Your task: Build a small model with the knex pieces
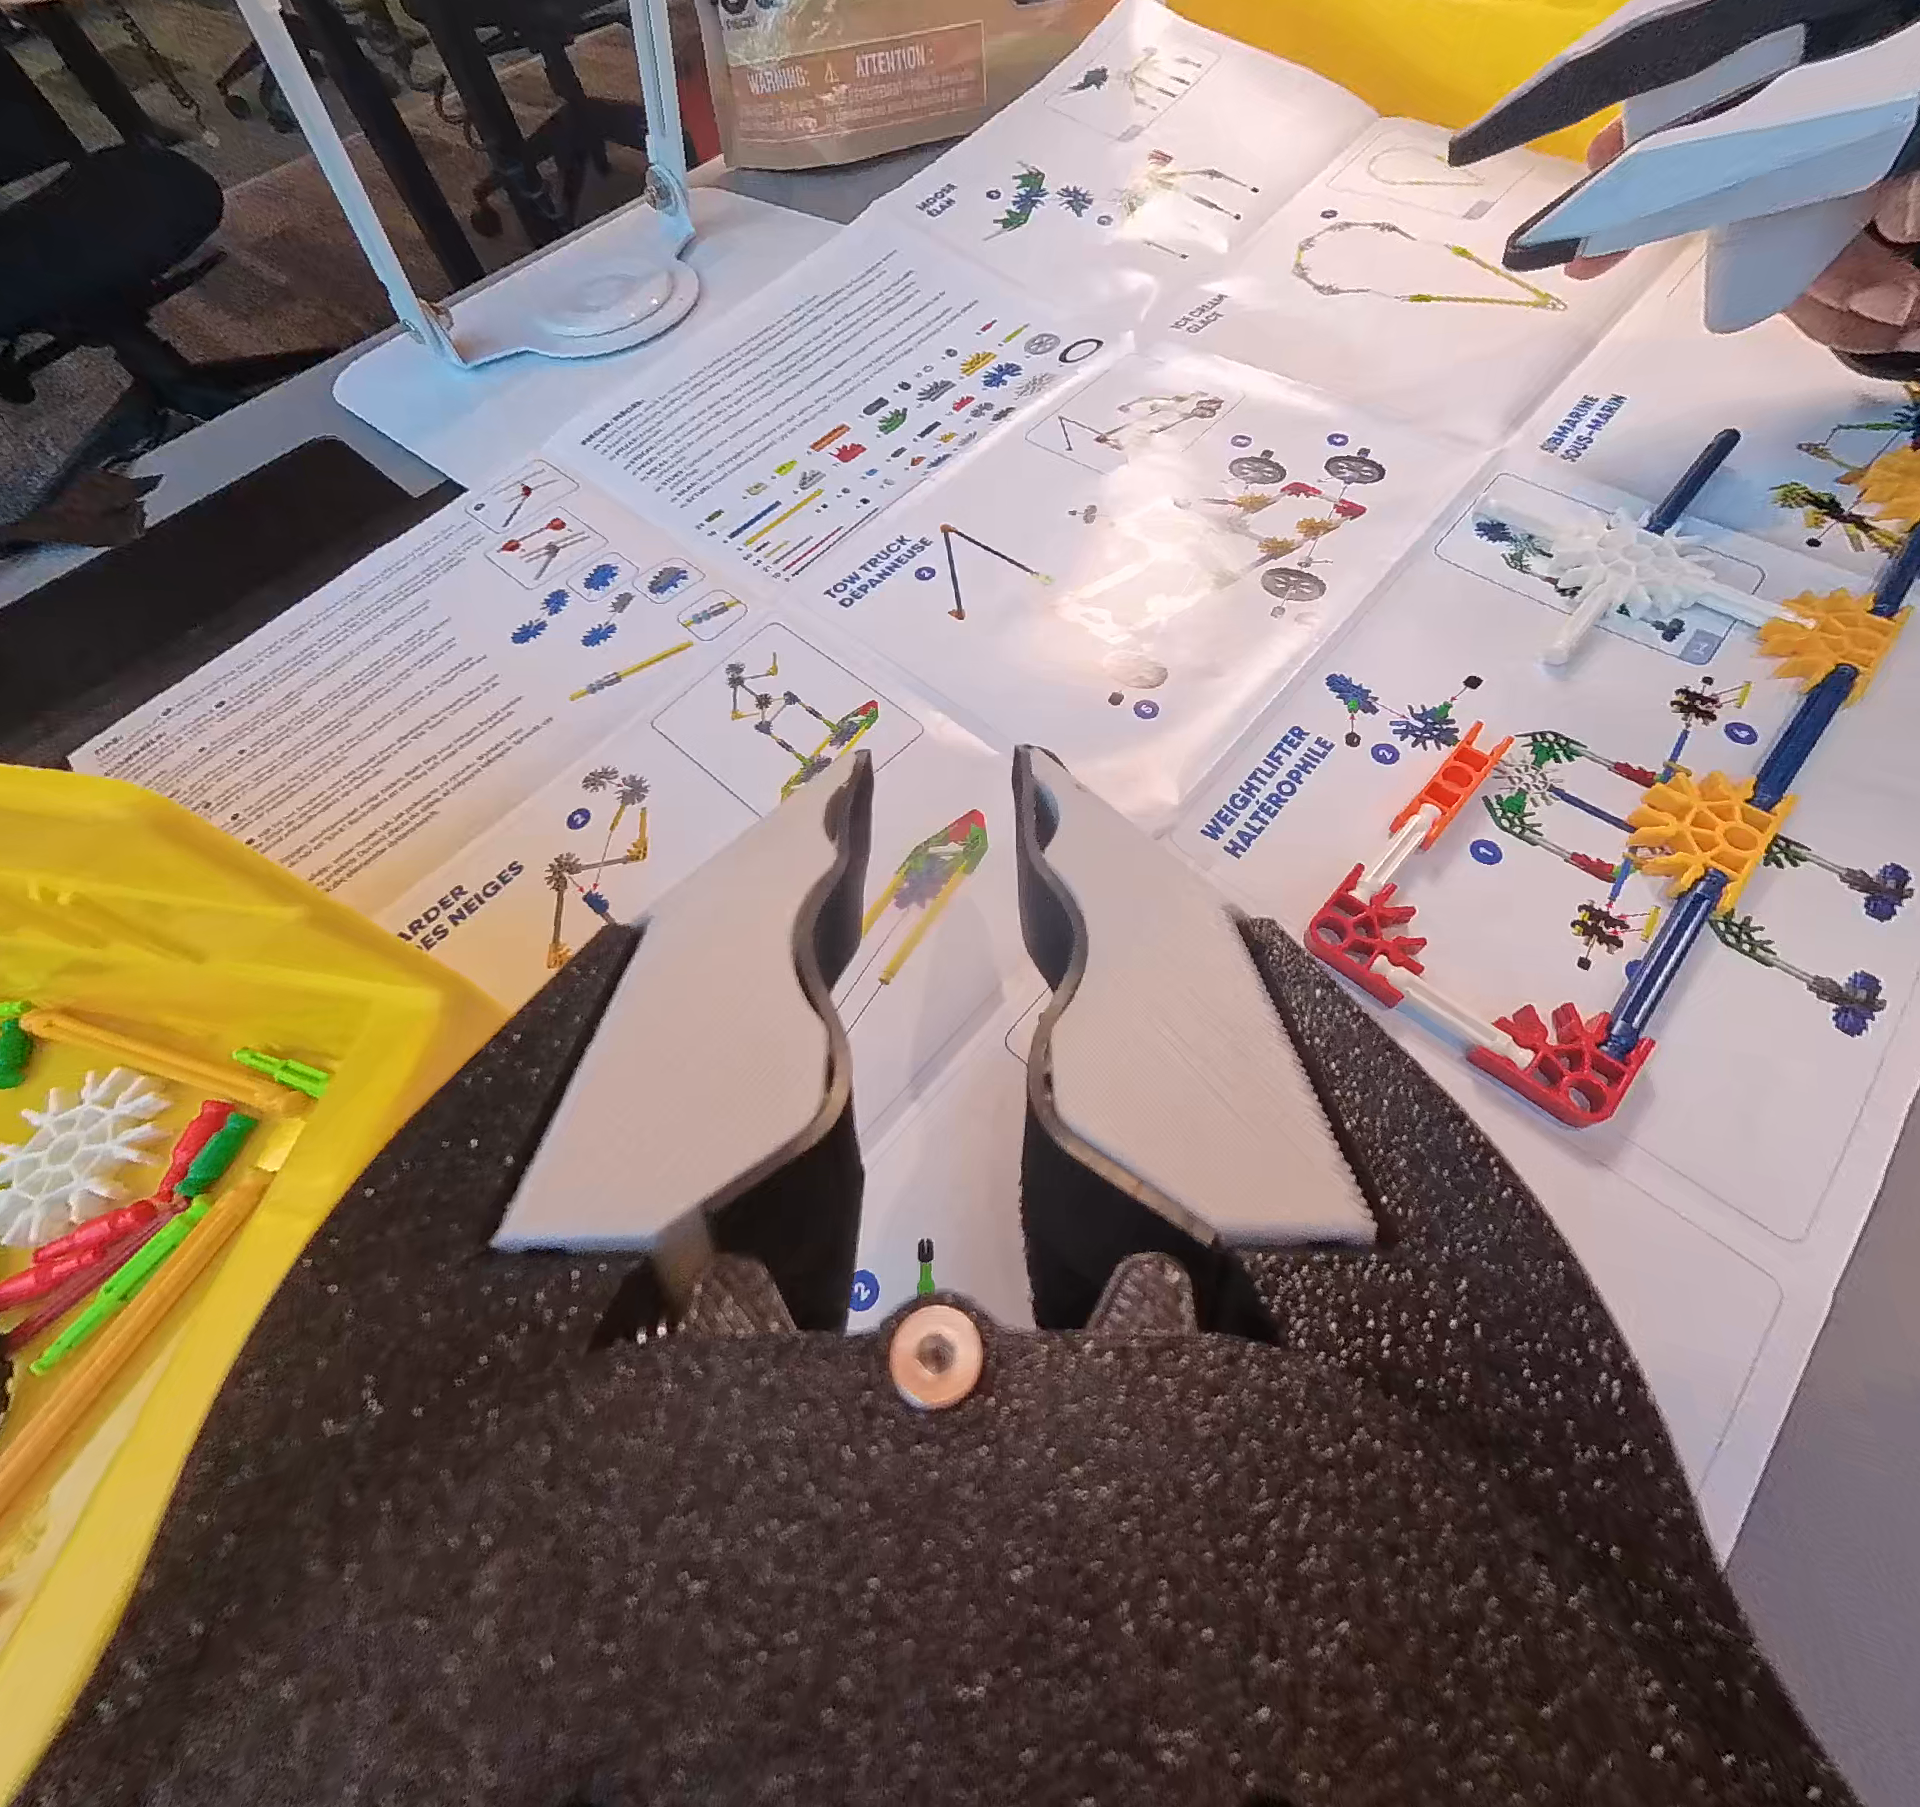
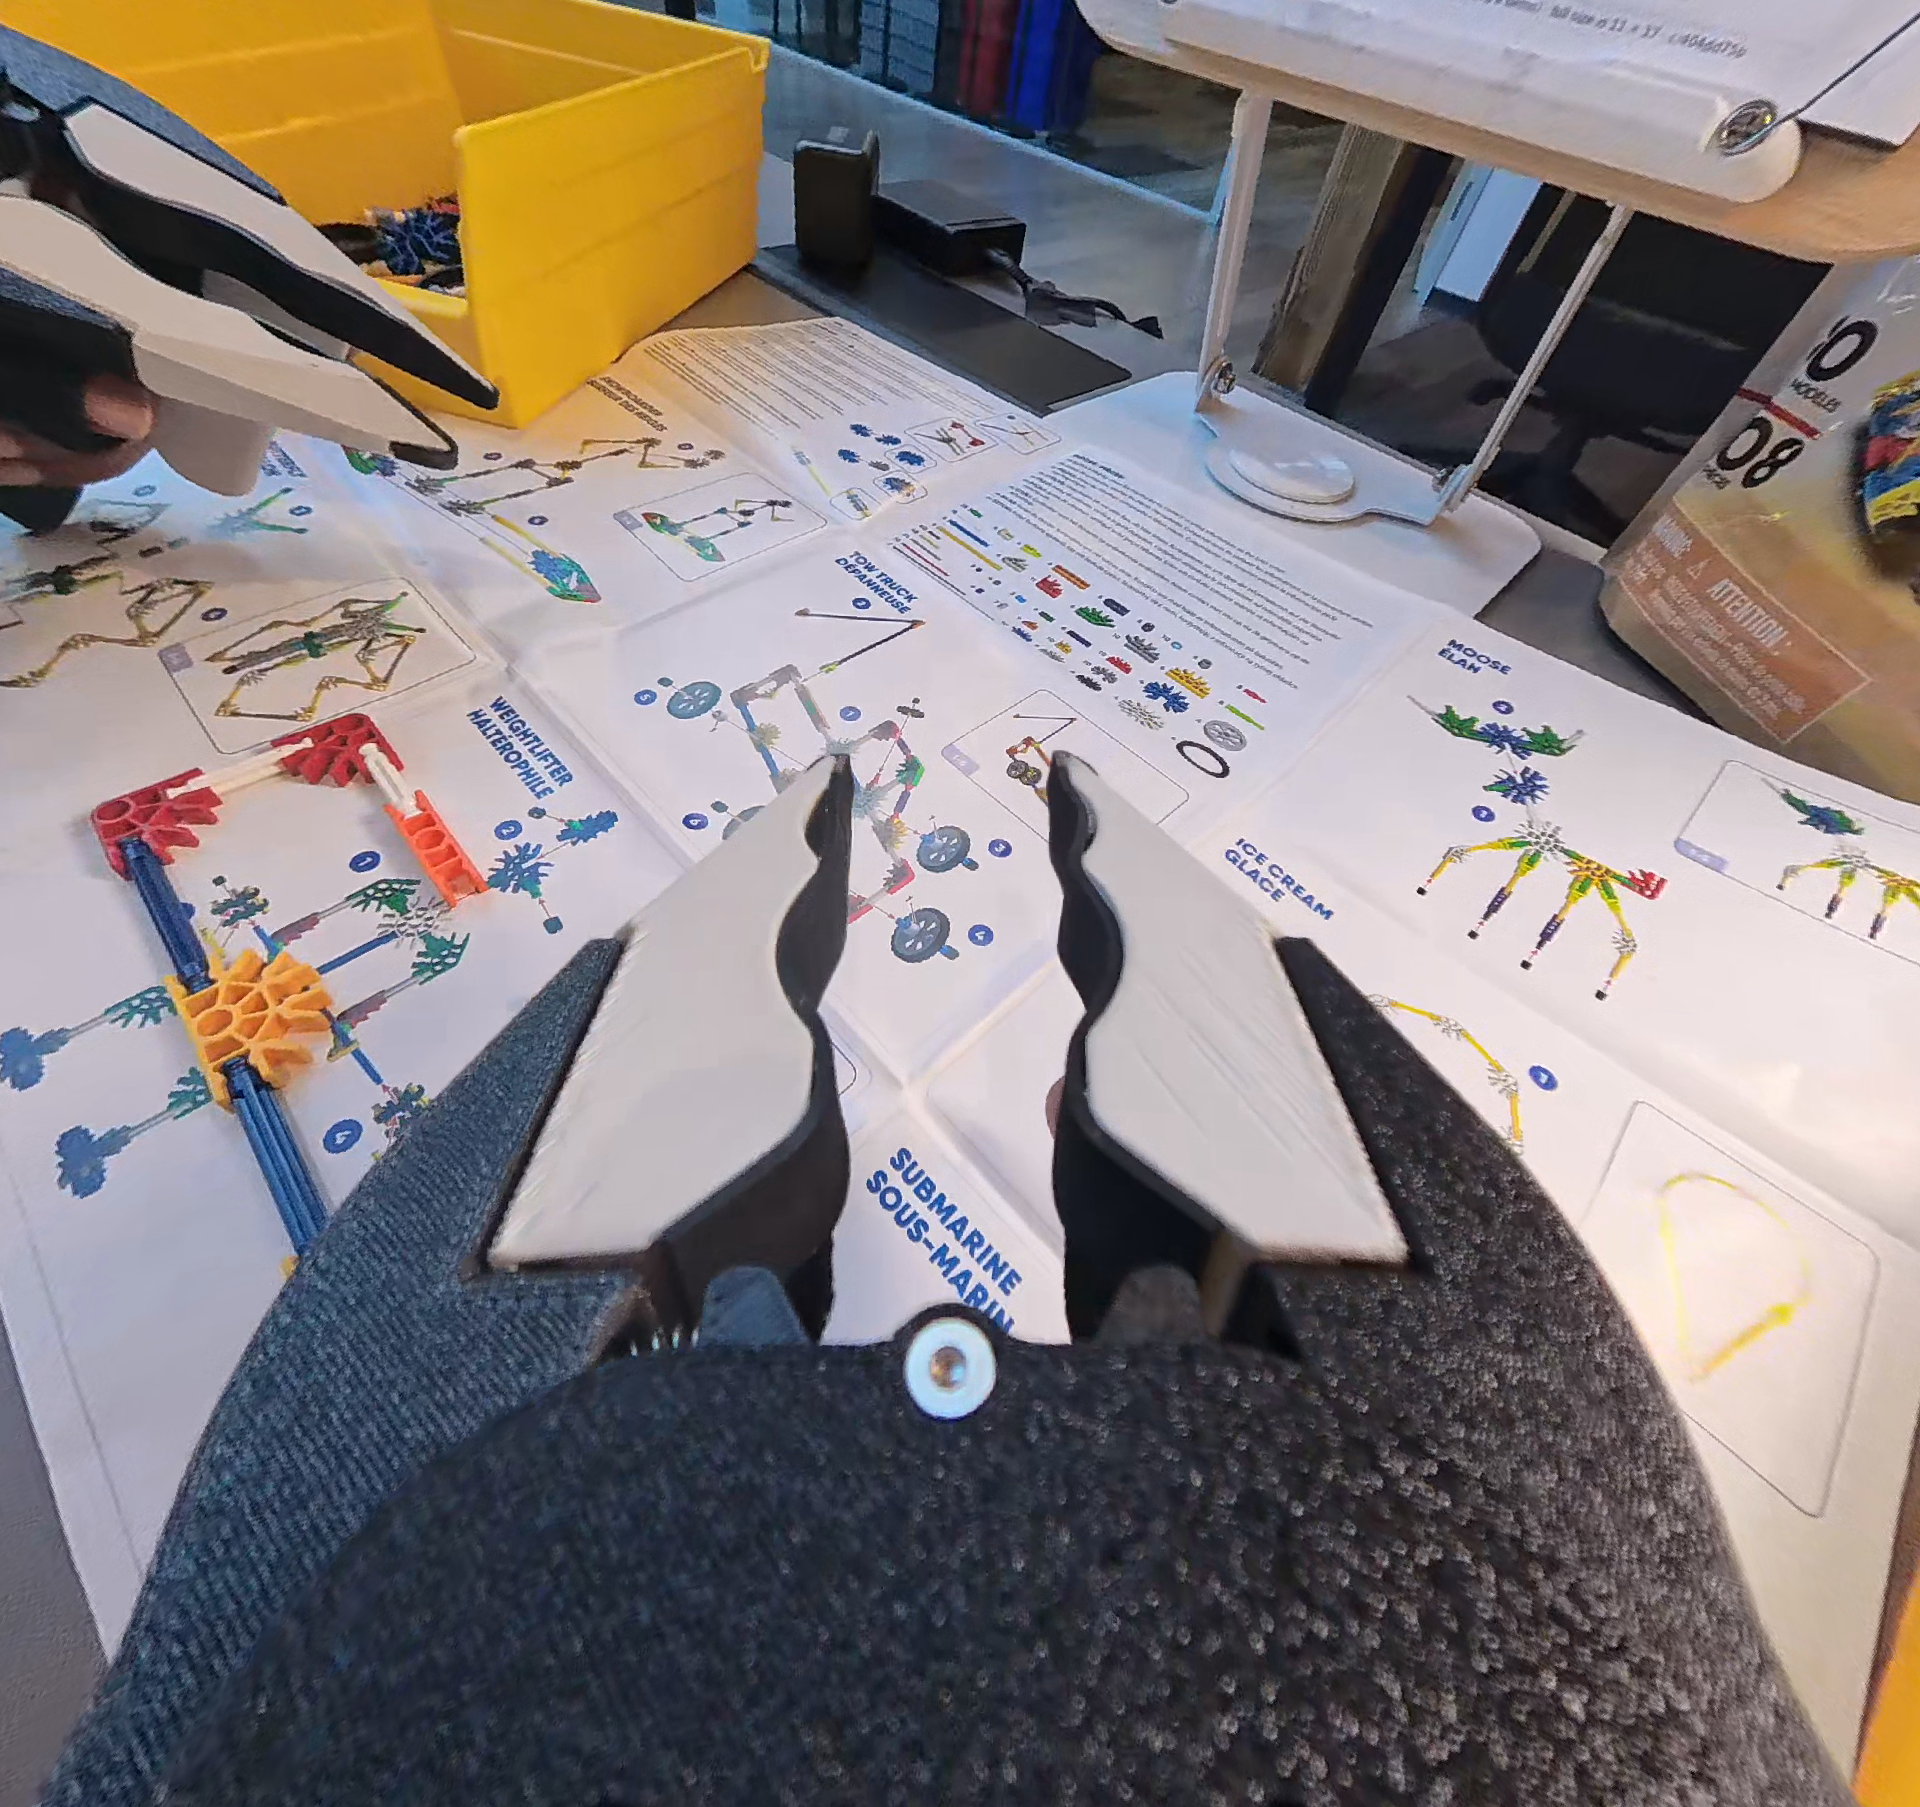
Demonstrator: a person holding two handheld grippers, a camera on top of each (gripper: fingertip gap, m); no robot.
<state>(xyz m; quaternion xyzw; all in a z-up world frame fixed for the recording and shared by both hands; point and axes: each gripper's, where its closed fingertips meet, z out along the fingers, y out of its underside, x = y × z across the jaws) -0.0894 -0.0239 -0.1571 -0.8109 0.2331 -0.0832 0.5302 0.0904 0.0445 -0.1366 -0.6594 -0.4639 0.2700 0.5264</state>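
- Left wrist view: the left tongs (image 1: 940, 765) hang empty and parted narrowly over a printed instruction sheet (image 1: 935, 469) spread across the tabletop; its writing is legible but left unquoted.
- A yellow bin (image 1: 208, 884) of loose rods and connectors sits just left of the tongs.
- A half-built toy frame (image 1: 1538, 926) of red, orange and yellow connectors on blue rods lies on the sheet toward the right.
- Right wrist view: the right tongs (image 2: 945, 770) hover empty, parted a little wider.
- A labelled cardboard box (image 2: 1766, 594) stands at the far edge beside a white stand (image 2: 1340, 479).
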